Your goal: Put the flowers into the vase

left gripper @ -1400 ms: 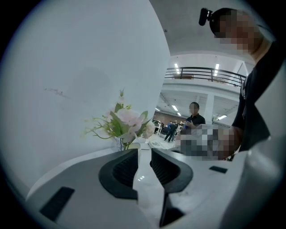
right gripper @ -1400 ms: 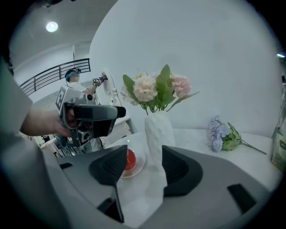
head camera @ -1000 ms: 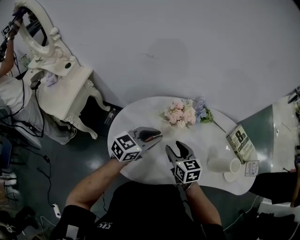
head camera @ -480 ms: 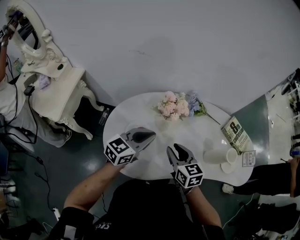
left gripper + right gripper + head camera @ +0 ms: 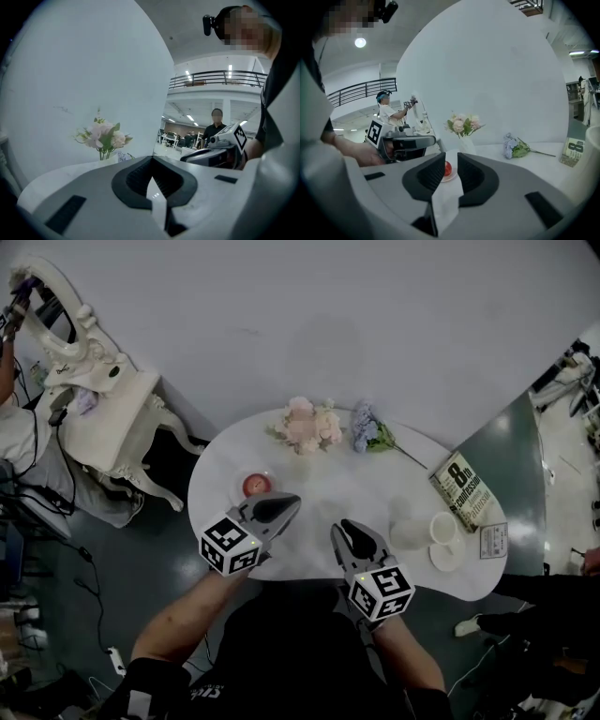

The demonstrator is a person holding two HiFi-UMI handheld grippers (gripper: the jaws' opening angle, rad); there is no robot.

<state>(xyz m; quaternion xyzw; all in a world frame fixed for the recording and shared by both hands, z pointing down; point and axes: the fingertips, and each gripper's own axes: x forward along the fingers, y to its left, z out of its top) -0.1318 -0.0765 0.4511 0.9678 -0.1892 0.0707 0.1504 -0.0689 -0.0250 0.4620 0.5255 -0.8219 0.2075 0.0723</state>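
A white vase (image 5: 466, 144) stands near the far edge of the white worktop (image 5: 328, 486) with pink flowers (image 5: 305, 425) upright in it. The blue-purple flower sprig (image 5: 368, 432) lies flat on the worktop just right of the vase, apart from it, its thin stem trailing away from the vase. Nearer the person and a little left of the vase sits a red round thing (image 5: 255, 485) on a small dish. Well to the right of the vase lie a book (image 5: 459, 491) and, on the person's side of it, two white cups (image 5: 405, 522). The left gripper (image 5: 293, 501) hangs over the near half of the worktop, well apart from the vase and pointing roughly toward it. Its jaws are fully together with nothing between them, as the left gripper view (image 5: 151, 161) shows plainly. The right gripper (image 5: 343, 527) hangs beside it, on the person's side of the vase and also well apart from it. Its jaws have just been closing and now stand a narrow gap apart, holding nothing. In the right gripper view (image 5: 451, 162) only the red thing on its dish shows through that gap, far off on the worktop.
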